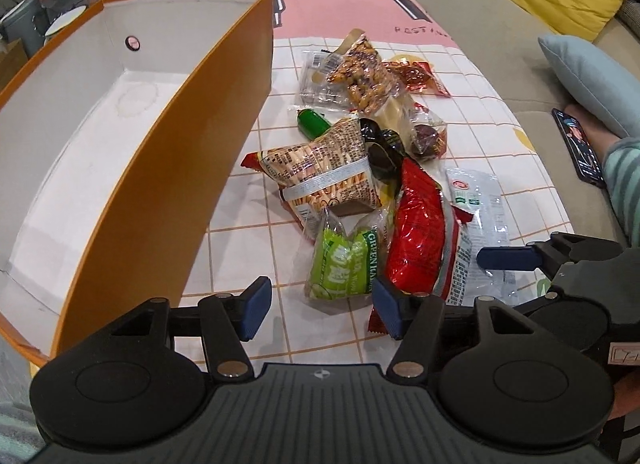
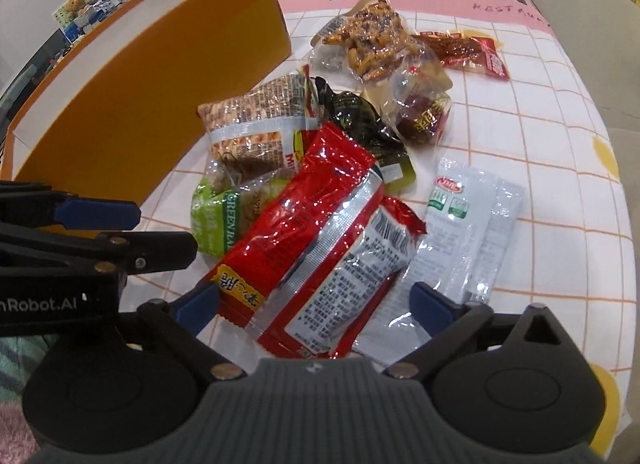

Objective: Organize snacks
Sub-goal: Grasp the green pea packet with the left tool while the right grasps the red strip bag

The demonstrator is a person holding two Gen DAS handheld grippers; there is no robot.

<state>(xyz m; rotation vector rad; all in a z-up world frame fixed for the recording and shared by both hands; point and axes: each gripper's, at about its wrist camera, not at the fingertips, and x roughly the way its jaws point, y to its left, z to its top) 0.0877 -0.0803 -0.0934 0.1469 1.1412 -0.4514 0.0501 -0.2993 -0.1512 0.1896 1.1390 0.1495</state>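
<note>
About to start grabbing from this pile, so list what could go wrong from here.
1. The long red foil packet, between the open right gripper jaws, overlaps the white sachet; closing may catch both.
2. The green crinkly bag ahead of the open left gripper lies under the red packet, so lifting it could drag neighbours.
3. The grippers sit close together beside the empty orange cardboard box; they might collide.

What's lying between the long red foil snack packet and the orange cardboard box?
In both wrist views, the green snack bag sits between the red foil packet and the orange box, then bare tablecloth.
</note>
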